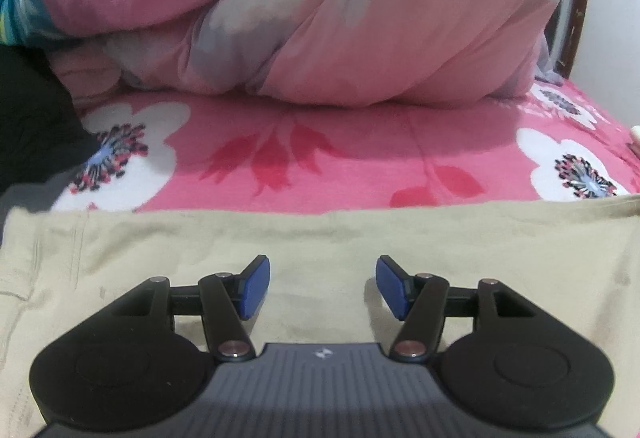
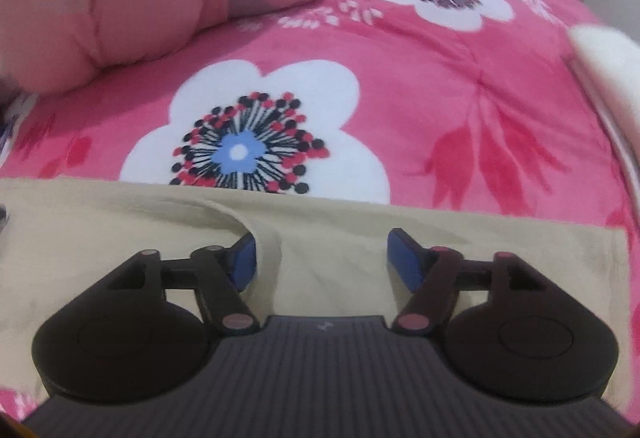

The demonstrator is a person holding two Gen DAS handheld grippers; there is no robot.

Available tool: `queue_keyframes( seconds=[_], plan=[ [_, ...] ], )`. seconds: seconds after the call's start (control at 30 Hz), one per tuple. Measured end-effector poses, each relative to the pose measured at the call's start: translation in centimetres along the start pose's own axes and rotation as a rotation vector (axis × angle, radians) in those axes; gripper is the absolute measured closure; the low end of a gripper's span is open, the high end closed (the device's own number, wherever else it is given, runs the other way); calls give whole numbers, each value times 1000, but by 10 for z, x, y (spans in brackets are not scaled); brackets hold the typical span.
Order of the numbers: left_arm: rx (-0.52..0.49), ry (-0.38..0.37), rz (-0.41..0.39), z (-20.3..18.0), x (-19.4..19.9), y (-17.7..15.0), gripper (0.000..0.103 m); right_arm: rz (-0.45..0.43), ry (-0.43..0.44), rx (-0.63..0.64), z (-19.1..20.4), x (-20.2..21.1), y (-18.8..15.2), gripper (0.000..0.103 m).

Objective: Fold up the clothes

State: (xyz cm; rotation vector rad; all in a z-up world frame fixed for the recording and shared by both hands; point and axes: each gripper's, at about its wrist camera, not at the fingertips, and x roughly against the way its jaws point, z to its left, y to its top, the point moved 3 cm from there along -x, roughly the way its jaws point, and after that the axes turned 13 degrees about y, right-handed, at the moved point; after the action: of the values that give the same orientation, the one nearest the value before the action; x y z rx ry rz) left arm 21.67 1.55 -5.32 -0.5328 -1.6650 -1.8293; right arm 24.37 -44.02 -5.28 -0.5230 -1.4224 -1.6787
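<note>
The garment (image 1: 320, 238) lies flat on the bed (image 1: 360, 142), at its near edge. Behind it the sheet (image 2: 440, 86) is bare, and farther back a bundled quilt (image 1: 320, 18) sits on the bed. The left claw (image 1: 323, 286) hangs over the garment, and the right claw (image 2: 322, 262) too, with a raised fold (image 2: 264, 238) of the garment between its fingers, just beside the left one. A dark cloth (image 1: 36, 118) lies at the left of the bed.
</note>
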Motion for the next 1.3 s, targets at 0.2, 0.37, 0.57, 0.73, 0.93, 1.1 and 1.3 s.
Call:
queue_keyframes(
  seconds=[0.2,0.37,0.57,0.73,0.93,1.1,1.3],
  plan=[
    [-117,-18,9,-43,-5,13,41,44,-41,67,-5,-2,6,21],
    [-165,-20,20,-65,-19,14,41,-42,-39,128,5,22,1,21],
    [-127,-30,31,-64,-25,10,39,-203,-53,98,9,87,-23,20],
    [-105,-33,30,-62,-27,8,38,-261,-103,63,35,119,-79,21],
    [-104,-17,21,-64,-28,7,35,-250,-244,146,101,101,-153,39],
    [-99,-15,24,-63,-29,7,34,-189,-376,188,105,78,-171,40],
    [-99,-3,20,-64,-30,7,32,-202,-346,76,77,76,-182,81]
  ],
)
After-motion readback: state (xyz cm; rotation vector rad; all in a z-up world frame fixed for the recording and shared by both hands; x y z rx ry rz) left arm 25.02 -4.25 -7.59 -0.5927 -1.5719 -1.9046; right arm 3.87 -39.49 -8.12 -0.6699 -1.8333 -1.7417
